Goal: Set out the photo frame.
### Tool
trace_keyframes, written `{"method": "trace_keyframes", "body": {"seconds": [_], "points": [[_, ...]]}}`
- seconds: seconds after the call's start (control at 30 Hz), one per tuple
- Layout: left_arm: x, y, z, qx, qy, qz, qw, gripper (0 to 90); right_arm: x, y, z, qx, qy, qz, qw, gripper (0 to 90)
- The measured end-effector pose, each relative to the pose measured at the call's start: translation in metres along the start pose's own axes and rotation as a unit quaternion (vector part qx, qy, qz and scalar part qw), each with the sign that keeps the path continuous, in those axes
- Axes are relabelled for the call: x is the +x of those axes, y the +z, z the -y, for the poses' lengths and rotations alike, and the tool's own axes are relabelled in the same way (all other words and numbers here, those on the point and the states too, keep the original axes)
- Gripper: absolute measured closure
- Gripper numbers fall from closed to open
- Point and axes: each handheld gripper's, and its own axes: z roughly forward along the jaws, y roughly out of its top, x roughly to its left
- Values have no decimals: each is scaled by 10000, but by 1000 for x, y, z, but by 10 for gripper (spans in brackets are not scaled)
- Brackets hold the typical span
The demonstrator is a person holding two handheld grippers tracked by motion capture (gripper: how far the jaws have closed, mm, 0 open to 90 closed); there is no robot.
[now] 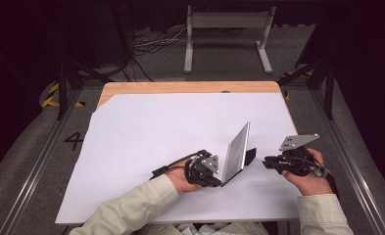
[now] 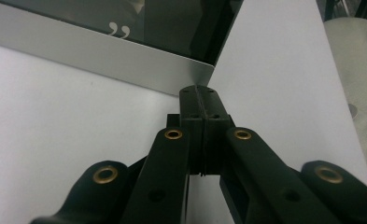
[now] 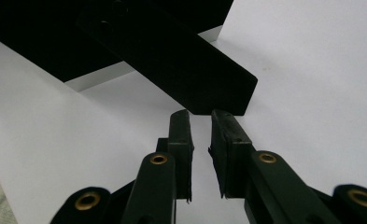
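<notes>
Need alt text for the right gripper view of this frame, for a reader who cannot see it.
The right tool hovers over the white sheet with its two black jaws slightly apart and nothing between them, their tips just short of the end of a black back stand. The stand slants out from the dark back of a picture frame at upper left.

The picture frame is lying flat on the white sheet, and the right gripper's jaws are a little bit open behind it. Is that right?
Not quite. The picture frame is not lying flat: it stands tilted on its lower edge on the white sheet, propped by its black back stand, as the high view shows. The rest holds: the right gripper has its jaws slightly apart behind the frame, close to the stand.
</notes>
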Motion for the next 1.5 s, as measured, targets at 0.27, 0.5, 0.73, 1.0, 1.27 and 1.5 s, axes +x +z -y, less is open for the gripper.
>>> {"method": "trace_keyframes", "body": {"seconds": [0.27,0.5,0.73,1.0,1.27,1.5], "points": [[-6,14,-11,-155,16,115,9998,900,0,-2,0,-5,20,33,10000,774],[-9,21,-18,-235,10,152,9996,900,1,-13,3,-92,75,120,9999,773],[-6,29,-25,-390,-33,142,9991,900,0,-20,9,-105,153,191,9996,771],[-3,36,-29,-479,-152,302,9983,900,-1,-28,11,-182,265,251,9992,768],[-6,41,-36,-463,1,278,9985,900,-3,-34,13,-274,558,242,9978,751],[-4,25,-32,-497,-25,164,9986,885,-3,-32,13,-183,727,222,9969,765]]}}
